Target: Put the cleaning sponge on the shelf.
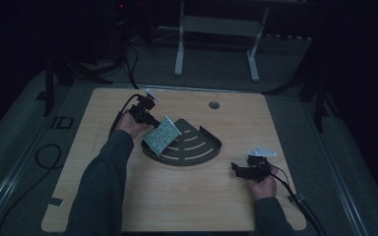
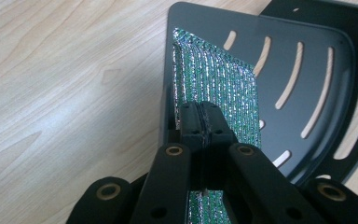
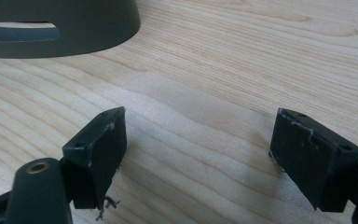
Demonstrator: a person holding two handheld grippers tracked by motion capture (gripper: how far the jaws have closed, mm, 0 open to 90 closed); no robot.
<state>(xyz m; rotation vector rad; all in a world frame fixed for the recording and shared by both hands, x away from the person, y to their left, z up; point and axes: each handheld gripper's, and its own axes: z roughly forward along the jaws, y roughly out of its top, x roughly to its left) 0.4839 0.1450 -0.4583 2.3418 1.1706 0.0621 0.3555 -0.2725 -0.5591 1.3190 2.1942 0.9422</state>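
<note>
High view shows a light wooden table (image 1: 187,191) in a dim room, with a person's two forearms coming in from the bottom edge. On the middle of the table sits a dark metal quarter-round tray with curved slots (image 1: 197,147). The left tongs (image 1: 153,123) are near the tray's straight left edge and they are clamped on a flat rectangular pad of glittering green and silver fabric (image 1: 161,134). The pad is tilted, its far end is lying over the left part of the tray.

Left gripper view looks along the left tongs (image 2: 204,122), whose two black jaws are pressed together on the near edge of the green pad (image 2: 223,79). The pad lies on the dark slotted tray (image 2: 317,70) beside its left wall, and the wood is visible through the slots.

The right tongs (image 1: 239,168) rest low over the table on the right side, well apart from the tray and from the pad. In the right gripper view the right tongs (image 3: 198,149) stand wide apart with only bare wood (image 3: 214,70) between them, and the curved wall of the tray (image 3: 74,28) is at the top left.
</note>
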